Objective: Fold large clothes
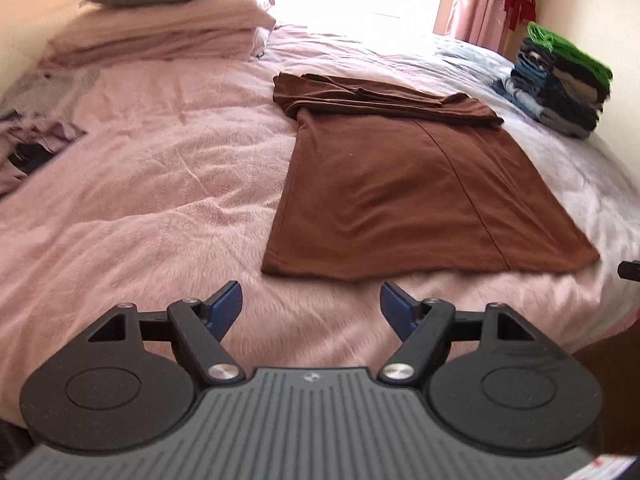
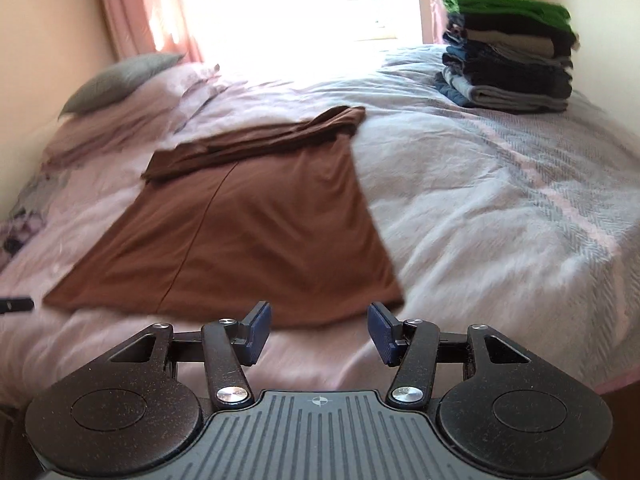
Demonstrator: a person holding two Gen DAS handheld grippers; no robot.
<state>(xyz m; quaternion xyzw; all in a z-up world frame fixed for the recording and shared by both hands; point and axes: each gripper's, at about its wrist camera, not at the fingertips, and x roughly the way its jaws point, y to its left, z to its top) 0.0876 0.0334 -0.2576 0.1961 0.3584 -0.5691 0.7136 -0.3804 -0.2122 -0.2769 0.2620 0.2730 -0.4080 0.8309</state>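
A large brown garment (image 1: 404, 196) lies flat on the pink bedspread (image 1: 160, 184), its sleeves folded across the far end. In the right wrist view the same brown garment (image 2: 256, 232) spreads out ahead, its hem nearest me. My left gripper (image 1: 312, 308) is open above the bedspread, just short of the hem's left part, holding nothing. My right gripper (image 2: 318, 334) is open too, hovering at the hem's right corner with nothing between its fingers. A dark tip of the left gripper (image 2: 16, 305) shows at the left edge of the right wrist view.
A stack of folded clothes (image 2: 508, 52) topped with green sits at the far right of the bed; the stack (image 1: 560, 84) also appears in the left view. Pillows (image 1: 160, 20) lie at the head. Crumpled clothing (image 1: 28, 140) rests at the left edge.
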